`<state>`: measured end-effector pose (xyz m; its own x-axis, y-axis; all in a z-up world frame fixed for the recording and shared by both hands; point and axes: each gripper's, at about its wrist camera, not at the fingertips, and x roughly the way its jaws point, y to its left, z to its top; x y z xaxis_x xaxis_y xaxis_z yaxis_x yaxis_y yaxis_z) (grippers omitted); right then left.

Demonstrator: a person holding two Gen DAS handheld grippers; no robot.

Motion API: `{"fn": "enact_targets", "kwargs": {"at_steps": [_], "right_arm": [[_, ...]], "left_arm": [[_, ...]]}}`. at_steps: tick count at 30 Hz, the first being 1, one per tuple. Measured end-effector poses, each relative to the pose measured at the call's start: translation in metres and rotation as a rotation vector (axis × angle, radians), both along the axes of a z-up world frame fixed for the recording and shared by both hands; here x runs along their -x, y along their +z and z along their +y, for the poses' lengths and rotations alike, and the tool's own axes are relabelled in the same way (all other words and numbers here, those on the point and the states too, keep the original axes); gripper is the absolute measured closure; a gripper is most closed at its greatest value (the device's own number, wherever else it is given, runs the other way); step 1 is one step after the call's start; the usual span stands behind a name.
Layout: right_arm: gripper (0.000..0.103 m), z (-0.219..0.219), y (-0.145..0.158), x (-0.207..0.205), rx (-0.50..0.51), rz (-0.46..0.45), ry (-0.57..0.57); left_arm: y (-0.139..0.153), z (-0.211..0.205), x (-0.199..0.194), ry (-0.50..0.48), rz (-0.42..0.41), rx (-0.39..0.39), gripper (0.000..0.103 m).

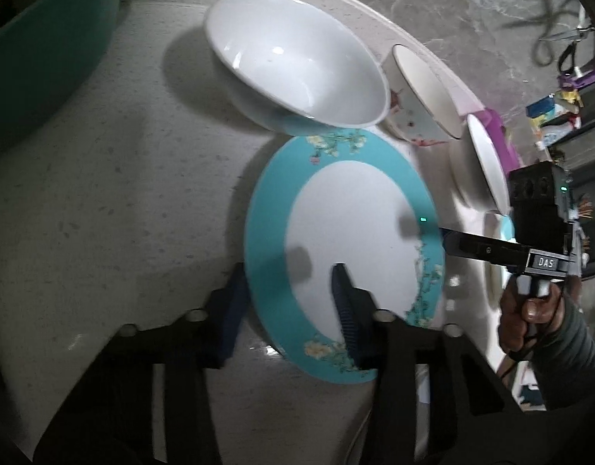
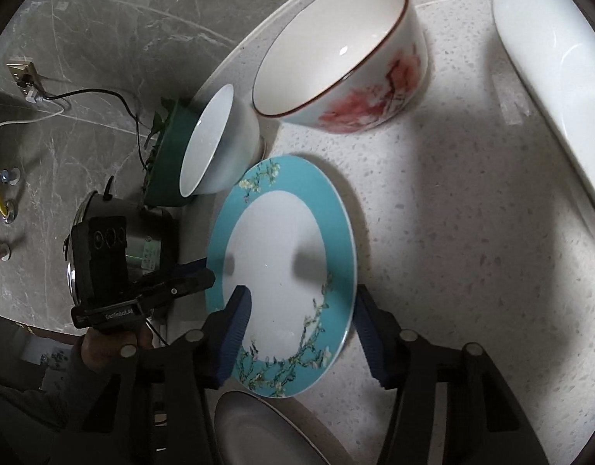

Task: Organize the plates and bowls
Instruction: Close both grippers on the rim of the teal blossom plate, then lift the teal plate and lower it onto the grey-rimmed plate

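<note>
your left gripper stands wide open, one finger over the teal plate, the other outside its left rim. your right gripper is wide too, its fingers straddling the plate's near edge. the plate lies flat on the speckled counter. just past it in the left view sits a white bowl, its rim overlapping the plate's far edge. to its right are a flowered bowl and another white bowl.
</note>
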<state>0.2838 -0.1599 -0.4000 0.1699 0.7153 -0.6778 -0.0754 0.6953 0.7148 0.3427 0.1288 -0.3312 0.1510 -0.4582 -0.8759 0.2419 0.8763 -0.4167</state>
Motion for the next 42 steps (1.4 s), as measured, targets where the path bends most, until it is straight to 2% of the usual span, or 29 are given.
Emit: {"fn": "enact_targets", "kwargs": {"at_steps": [2,4,6,10,17,25,42], "right_arm": [[0.062,0.002,0.002,-0.001,0.050,-0.006,0.004],[0.081,0.003,0.002,-0.002,0.114,0.009,-0.004],[0.089,0.001,0.001,-0.005,0.149,0.039,-0.024],[0.089,0.004,0.003,-0.006,0.190,0.050,-0.051],[0.089,0.002,0.002,-0.001,0.193,0.068,-0.090],[0.089,0.000,0.010,0.005,0.223,0.061,-0.094],[0.089,-0.014,0.028,0.014,0.205,0.058,-0.159]], "left_arm": [[-0.001,0.001,0.000,0.010,-0.003,-0.012,0.078],[-0.001,-0.003,0.001,0.001,-0.018,-0.058,0.080],[0.000,-0.008,0.001,-0.006,-0.033,-0.102,0.085],[0.000,-0.012,0.001,0.000,-0.055,-0.139,0.086],[-0.001,-0.007,0.005,0.007,-0.048,-0.090,0.090],[0.004,-0.015,0.007,-0.013,-0.057,-0.090,0.090],[0.036,-0.016,0.010,-0.022,-0.059,-0.031,0.091]]}}
